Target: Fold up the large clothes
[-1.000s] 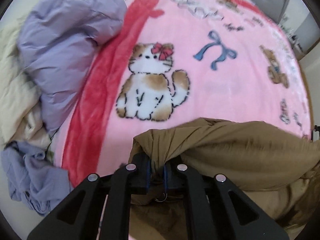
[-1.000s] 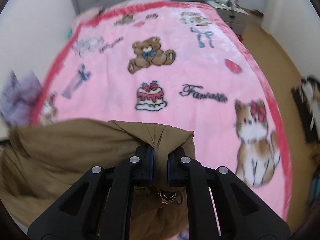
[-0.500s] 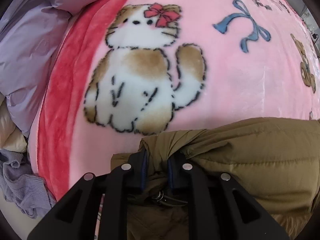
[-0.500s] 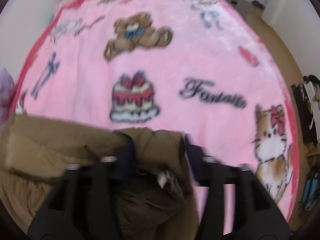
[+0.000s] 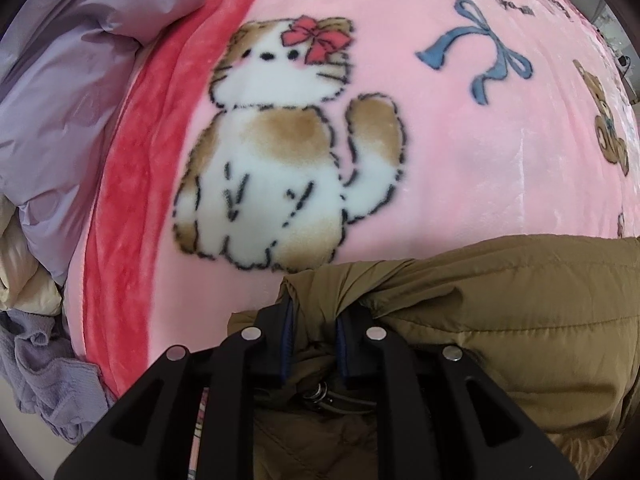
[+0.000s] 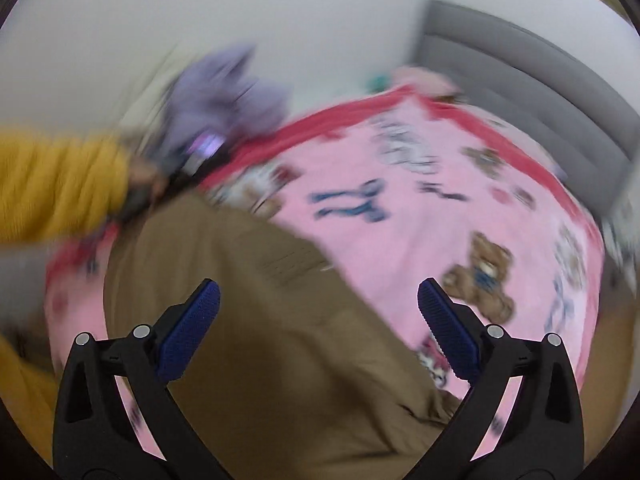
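Left wrist view: my left claw [image 5: 314, 334] is clenched on a bunched corner of the brown jacket [image 5: 500, 320], pinning it near the blanket's [image 5: 460, 184] red edge. Right wrist view: my right claw [image 6: 318, 320] is opening, nothing between its pads, above the jacket spread flat.

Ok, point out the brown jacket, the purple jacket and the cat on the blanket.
brown jacket [image 5: 500, 312]: left wrist view, on its quilted top panel.
purple jacket [image 5: 72, 92]: left wrist view, on its crumpled middle.
cat [image 5: 280, 168]: left wrist view, on the printed cat's chest.
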### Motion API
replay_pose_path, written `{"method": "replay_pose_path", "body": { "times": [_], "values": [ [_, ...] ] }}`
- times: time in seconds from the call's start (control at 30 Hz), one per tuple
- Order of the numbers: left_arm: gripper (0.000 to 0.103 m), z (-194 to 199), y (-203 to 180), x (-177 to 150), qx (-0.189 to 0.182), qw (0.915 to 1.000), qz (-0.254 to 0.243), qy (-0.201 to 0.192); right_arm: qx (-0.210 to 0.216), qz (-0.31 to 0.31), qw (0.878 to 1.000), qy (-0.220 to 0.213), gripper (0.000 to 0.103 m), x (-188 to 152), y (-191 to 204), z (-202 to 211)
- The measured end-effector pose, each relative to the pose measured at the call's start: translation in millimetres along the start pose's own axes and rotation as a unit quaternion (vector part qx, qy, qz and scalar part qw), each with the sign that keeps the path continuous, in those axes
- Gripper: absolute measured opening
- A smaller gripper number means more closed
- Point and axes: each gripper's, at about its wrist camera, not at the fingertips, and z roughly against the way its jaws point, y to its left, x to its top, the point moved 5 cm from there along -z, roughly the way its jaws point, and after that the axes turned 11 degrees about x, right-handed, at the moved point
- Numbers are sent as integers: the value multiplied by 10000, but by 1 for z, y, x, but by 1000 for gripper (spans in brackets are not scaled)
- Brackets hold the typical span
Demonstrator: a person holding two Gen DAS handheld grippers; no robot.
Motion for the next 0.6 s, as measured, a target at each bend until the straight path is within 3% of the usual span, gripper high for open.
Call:
{"method": "replay_pose_path", "body": {
  "times": [0.07,0.13,0.17,0.23,0.3,0.33,0.4,0.47,0.53,0.6],
  "values": [
    [18,3,1,-2,2,9999,-56,-84,181,270,9986,416,94,-3,15,-27],
    [18,7,1,-5,-12,9998,-102,-143,312,275,9967,700,82,-9,21,-51],
    [18,8,2,-6,-30,9998,-105,-165,434,188,9954,830,68,-12,20,-59],
    [18,10,5,-9,-99,9997,-86,-205,825,-143,9898,1154,59,-21,19,-79],
    [19,11,10,-11,-181,9996,-48,-214,1089,-307,9847,1325,32,-26,17,-90],
    [22,13,14,-12,-210,9995,-35,-228,1094,-292,9848,1314,26,-26,19,-93],
    [41,18,25,-10,-136,9992,-71,-377,933,-275,9881,1188,14,-23,21,-91],
    [44,29,41,-5,-287,9977,-41,-609,693,-253,9921,1014,12,-17,19,-84],
    [47,49,64,-1,-717,9932,114,-908,511,-291,9939,934,11,-11,13,-75],
    [61,75,87,-3,-905,9861,209,-1375,265,-283,9952,901,11,-7,9,-73]
  ]
}}
